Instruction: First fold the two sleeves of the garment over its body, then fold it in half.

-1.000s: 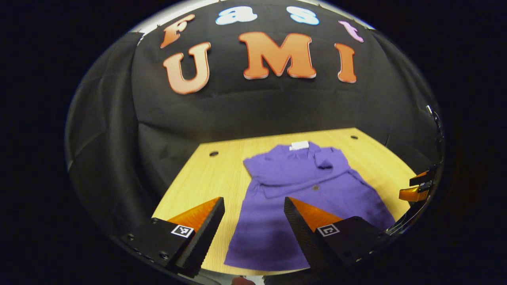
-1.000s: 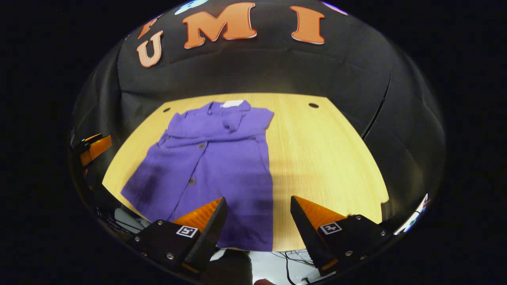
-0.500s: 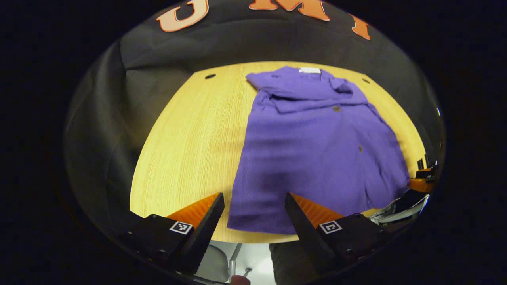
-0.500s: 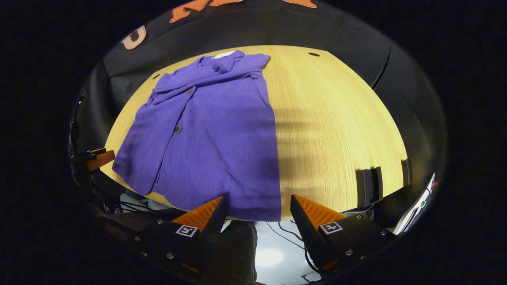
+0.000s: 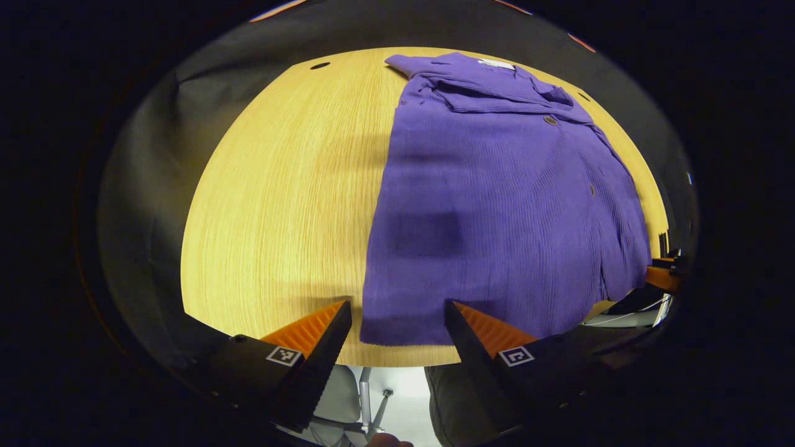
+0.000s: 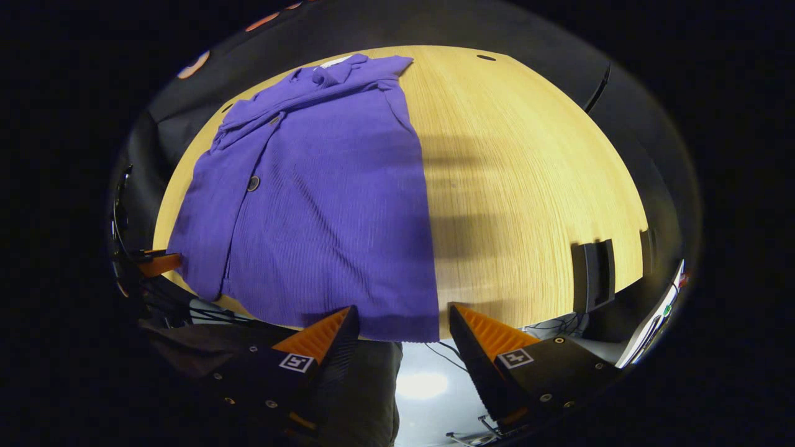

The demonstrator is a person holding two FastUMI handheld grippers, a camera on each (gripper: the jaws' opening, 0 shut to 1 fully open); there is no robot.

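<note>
A purple buttoned garment [image 5: 497, 205] lies flat on the wooden table [image 5: 279, 205], collar at the far end, both sleeves folded over its body. My left gripper [image 5: 397, 320] stands open just above the hem's left corner at the near table edge, nothing between its fingers. In the right gripper view the same garment [image 6: 323, 205] spreads over the table's left half. My right gripper [image 6: 402, 326] is open over the hem's right corner. The other gripper [image 6: 155, 264] peeks in at the left edge of that view.
The near table edge [image 6: 497, 310] runs just under both grippers, with floor and cables below. Black clamps [image 6: 593, 273] grip the table's right edge. Bare wood [image 6: 528, 186] lies right of the garment. A round hole [image 5: 320, 65] marks the far left corner.
Both grippers have tilted down and drawn in toward the garment's hem at the near edge. The wall has slid out of view. The garment has not moved; both stay open.
</note>
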